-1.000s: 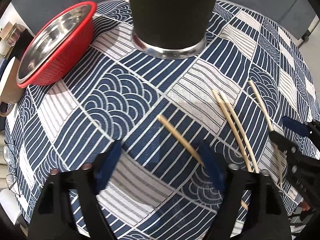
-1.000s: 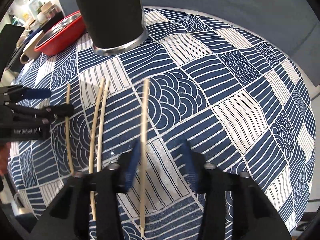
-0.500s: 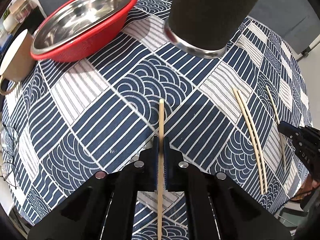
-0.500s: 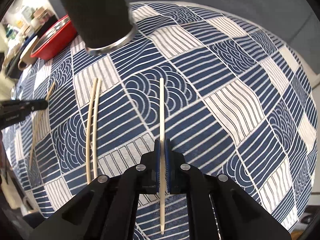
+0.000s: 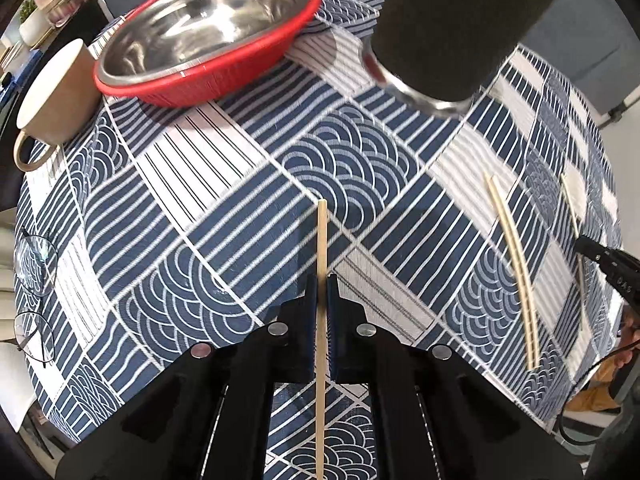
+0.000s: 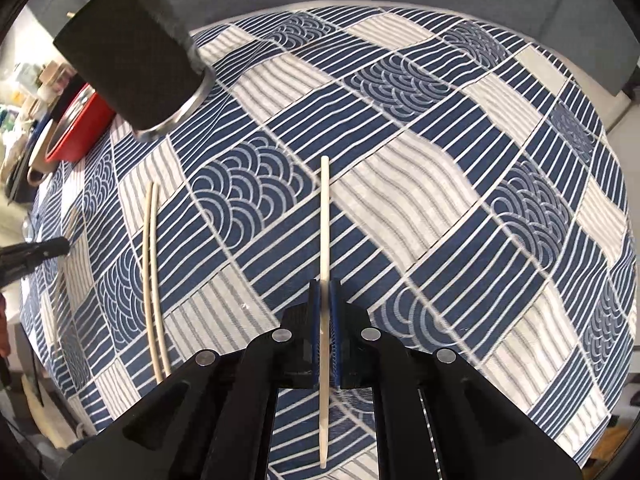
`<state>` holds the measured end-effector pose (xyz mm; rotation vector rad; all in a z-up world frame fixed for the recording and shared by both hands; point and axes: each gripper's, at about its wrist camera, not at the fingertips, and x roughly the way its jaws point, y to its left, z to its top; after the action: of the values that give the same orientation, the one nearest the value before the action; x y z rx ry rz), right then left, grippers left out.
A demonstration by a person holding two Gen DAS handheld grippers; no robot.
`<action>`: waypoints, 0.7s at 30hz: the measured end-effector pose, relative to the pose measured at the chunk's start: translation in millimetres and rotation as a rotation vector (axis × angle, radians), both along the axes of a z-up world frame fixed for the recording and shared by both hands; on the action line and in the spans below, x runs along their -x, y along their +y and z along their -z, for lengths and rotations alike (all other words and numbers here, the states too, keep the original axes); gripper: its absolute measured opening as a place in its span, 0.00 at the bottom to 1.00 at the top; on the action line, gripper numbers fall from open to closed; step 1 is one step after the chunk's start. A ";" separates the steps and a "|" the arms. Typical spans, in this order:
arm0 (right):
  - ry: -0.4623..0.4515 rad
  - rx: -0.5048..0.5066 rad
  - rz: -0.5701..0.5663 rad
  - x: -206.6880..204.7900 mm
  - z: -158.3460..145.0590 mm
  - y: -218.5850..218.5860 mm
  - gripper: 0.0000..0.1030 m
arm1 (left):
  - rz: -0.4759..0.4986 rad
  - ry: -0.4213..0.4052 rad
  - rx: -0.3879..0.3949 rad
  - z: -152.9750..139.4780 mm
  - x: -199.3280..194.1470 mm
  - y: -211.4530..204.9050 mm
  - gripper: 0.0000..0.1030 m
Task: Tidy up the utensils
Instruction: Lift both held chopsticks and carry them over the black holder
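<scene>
Both tools, open a second ago, now each pinch one chopstick: left tool (image 5: 322,288) on a tan chopstick (image 5: 321,240), right tool (image 6: 326,292) on a pale chopstick (image 6: 325,216). Black holder (image 6: 128,48), upper left, already has sticks poking out. Loose pair (image 6: 152,264) lies on the table (image 6: 460,200), left of frame. Tool lettering is too blurred to read.

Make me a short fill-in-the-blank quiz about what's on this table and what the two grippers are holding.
1. Each gripper, left gripper and right gripper, is shut on one ____.
2. The steel bowl sits inside a ____ basket.
3. Between the grippers, ____ loose chopsticks lie side by side on the tablecloth.

Missing words: chopstick; red; two
</scene>
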<state>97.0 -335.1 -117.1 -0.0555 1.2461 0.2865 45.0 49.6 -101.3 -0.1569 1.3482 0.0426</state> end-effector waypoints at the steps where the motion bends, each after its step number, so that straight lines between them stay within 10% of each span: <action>1: -0.007 -0.001 0.001 -1.3 -2.6 -1.1 0.04 | 0.000 -0.012 0.000 -5.8 1.3 3.7 0.05; 21: -0.225 -0.041 -0.038 -57.0 -120.4 12.9 0.04 | 0.024 -0.257 -0.130 -131.0 -64.8 0.8 0.05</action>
<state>154.0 -322.2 3.4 -0.0743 1.0164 0.3299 109.7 50.4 29.7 -0.0344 1.0866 0.0867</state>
